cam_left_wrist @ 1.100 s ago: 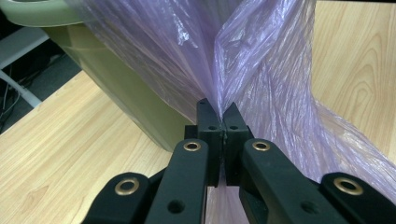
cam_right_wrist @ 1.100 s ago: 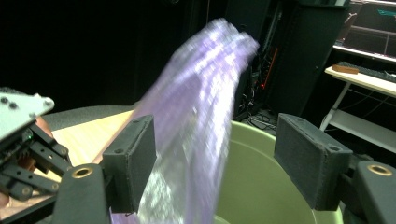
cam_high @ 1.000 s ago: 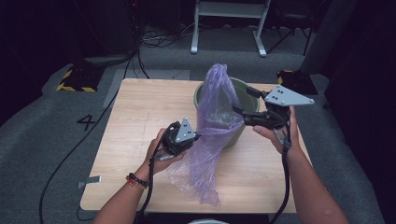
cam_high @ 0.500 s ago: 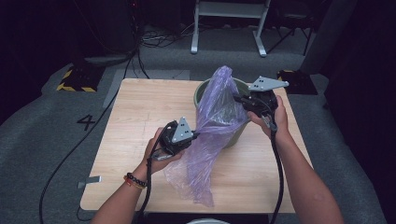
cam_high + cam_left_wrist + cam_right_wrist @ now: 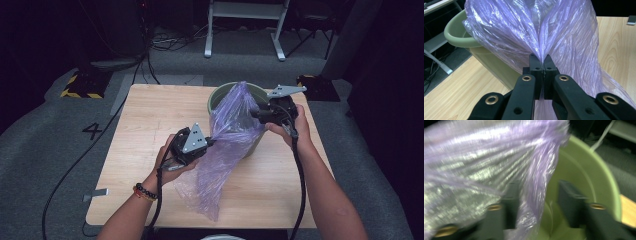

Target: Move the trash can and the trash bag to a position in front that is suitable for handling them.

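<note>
A thin purple plastic bag (image 5: 225, 150) drapes over the near rim of a pale green bin (image 5: 218, 93) and trails down onto the wooden table (image 5: 150, 115). My left gripper (image 5: 209, 142) is shut on a gathered fold of the bag (image 5: 524, 30), just in front of the bin (image 5: 456, 35). My right gripper (image 5: 255, 114) is at the bag's top, over the bin's mouth. Its jaws have just been opening and stand apart. A loose strip of the bag (image 5: 474, 165) hangs between them above the bin's inside (image 5: 584, 165); the pads do not press it.
The bin stands at the table's far side, right of centre. Cables trail from both grippers off the table's near edge. A white metal stand (image 5: 245, 25) and floor cables lie beyond the table on grey carpet.
My right gripper has moved left and down, from beside the bin's right rim to the bag's top. The left gripper has kept its pinch on the bag and stayed in place.
</note>
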Tool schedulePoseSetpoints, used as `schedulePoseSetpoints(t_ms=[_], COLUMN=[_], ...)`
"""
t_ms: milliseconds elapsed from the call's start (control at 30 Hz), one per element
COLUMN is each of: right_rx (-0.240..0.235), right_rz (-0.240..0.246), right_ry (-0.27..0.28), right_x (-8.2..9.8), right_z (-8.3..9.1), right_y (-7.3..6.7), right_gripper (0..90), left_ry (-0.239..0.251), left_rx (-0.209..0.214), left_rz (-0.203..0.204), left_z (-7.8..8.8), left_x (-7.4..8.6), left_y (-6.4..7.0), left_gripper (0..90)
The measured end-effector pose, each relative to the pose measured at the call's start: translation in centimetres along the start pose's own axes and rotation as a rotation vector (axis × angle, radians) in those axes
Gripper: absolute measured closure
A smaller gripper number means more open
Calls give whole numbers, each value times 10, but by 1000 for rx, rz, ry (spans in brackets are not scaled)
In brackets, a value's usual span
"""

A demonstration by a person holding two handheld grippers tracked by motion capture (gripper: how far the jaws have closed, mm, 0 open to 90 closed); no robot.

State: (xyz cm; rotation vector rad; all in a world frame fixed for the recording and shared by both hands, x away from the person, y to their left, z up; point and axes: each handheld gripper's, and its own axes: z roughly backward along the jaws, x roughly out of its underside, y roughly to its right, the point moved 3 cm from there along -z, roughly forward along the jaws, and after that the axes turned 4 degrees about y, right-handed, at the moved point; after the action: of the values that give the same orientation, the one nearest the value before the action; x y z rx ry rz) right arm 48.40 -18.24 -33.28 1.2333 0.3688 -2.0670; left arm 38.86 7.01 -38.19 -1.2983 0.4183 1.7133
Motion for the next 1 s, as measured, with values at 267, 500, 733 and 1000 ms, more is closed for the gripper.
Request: schedulePoseSetpoints(t_ms=[267, 500, 733, 1000], right_rx=[45, 2, -56, -77], right_rz=[21, 99, 100, 85], right_ry=[181, 211, 56, 125], right_x=[-18, -38, -31, -28], right_z=[19, 19, -4, 8], right_y=[3, -2, -4, -6], right_gripper=[336, 511, 628, 517], left_ry=[-8, -9, -1, 11], left_rx=[9, 12, 2, -8], left_rz=[-10, -26, -20, -8], left_z=[-3, -5, -5, -8], left_x=[-6, -13, -17, -21], left_y=[-2, -2, -6, -9], left_gripper=[895, 895, 893, 890])
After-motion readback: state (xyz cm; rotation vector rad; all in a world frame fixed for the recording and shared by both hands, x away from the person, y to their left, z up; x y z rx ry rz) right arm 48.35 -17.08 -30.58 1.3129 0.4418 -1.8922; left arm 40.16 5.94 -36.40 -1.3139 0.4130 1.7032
